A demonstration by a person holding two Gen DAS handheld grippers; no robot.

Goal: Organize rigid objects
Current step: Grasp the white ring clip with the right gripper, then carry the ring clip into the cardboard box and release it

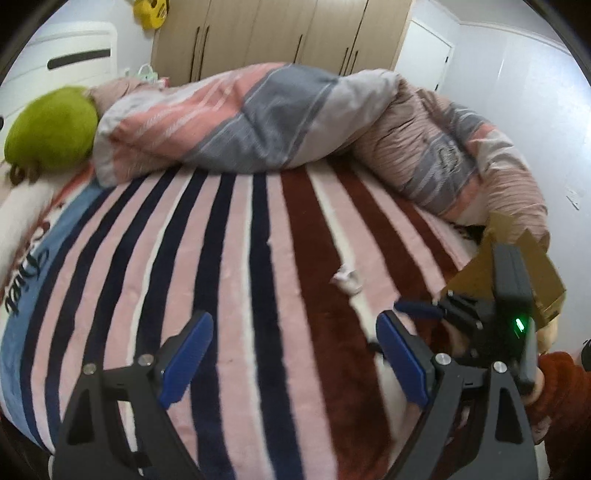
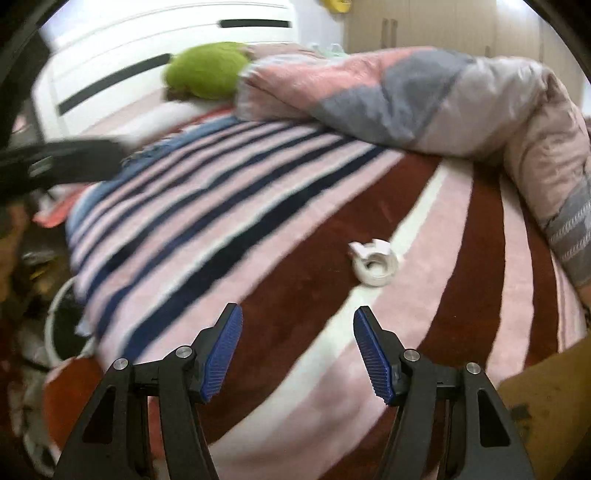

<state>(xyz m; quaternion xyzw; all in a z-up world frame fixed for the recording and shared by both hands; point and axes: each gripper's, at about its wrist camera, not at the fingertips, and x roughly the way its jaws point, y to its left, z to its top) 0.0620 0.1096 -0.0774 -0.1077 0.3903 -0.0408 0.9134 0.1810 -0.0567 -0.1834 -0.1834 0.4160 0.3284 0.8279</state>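
Note:
A small white ring-shaped plastic part (image 2: pixel 375 264) lies on the striped blanket (image 2: pixel 295 221), ahead of and slightly right of my right gripper (image 2: pixel 297 345), which is open and empty above the bed. The same part shows small in the left wrist view (image 1: pixel 347 280). My left gripper (image 1: pixel 295 350) is open and empty over the blanket (image 1: pixel 221 258). The right gripper's body (image 1: pixel 491 317) shows at the right of the left wrist view, its blue fingers (image 1: pixel 419 308) pointing left. A brown cardboard box (image 1: pixel 517 266) stands behind it at the bed's right edge.
A rumpled pink and grey duvet (image 1: pixel 277 118) lies across the far side of the bed, with a green plush toy (image 1: pixel 51 129) at its left. Wardrobes (image 1: pixel 280 33) stand behind. A white-rimmed bin (image 2: pixel 66 325) stands on the floor left of the bed.

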